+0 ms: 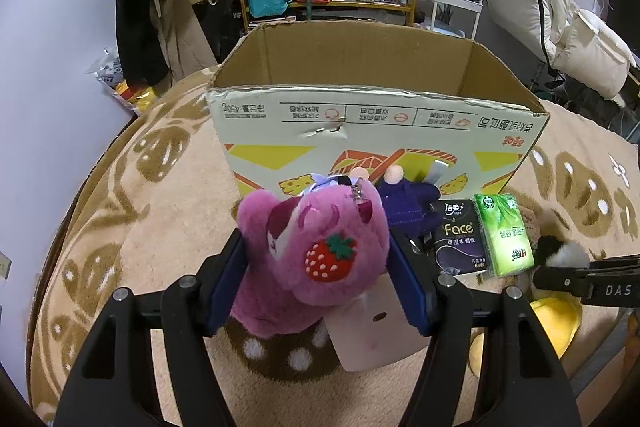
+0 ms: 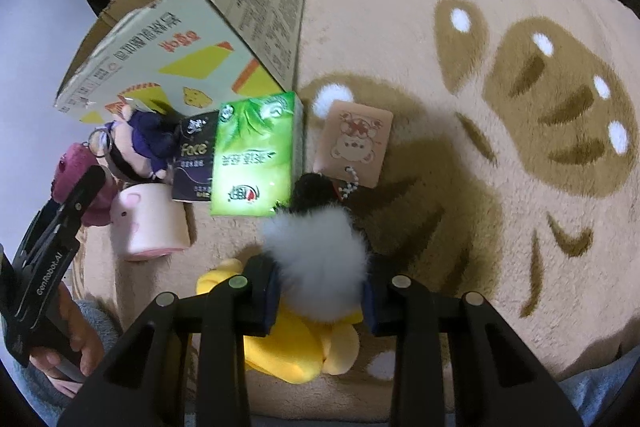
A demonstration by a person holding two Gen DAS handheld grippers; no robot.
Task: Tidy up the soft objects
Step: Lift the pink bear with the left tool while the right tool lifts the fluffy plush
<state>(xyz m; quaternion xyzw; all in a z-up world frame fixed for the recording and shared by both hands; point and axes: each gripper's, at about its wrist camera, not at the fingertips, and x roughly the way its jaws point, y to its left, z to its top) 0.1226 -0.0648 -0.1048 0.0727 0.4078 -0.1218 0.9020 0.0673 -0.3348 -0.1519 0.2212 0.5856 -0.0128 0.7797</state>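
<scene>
pink plush bear pinched in left gripper jaws, just before cardboard box | white-black fluffy toy clamped in right gripper jaws, above yellow plush | tissue packs beside box on rug

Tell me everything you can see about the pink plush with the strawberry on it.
The pink plush is fluffy and magenta, with a red stitched strawberry, a darker face patch and a metal keychain clasp on top. A pale pink card tag hangs below it. The left gripper is shut on its sides, before the cardboard box on the rug.
</scene>
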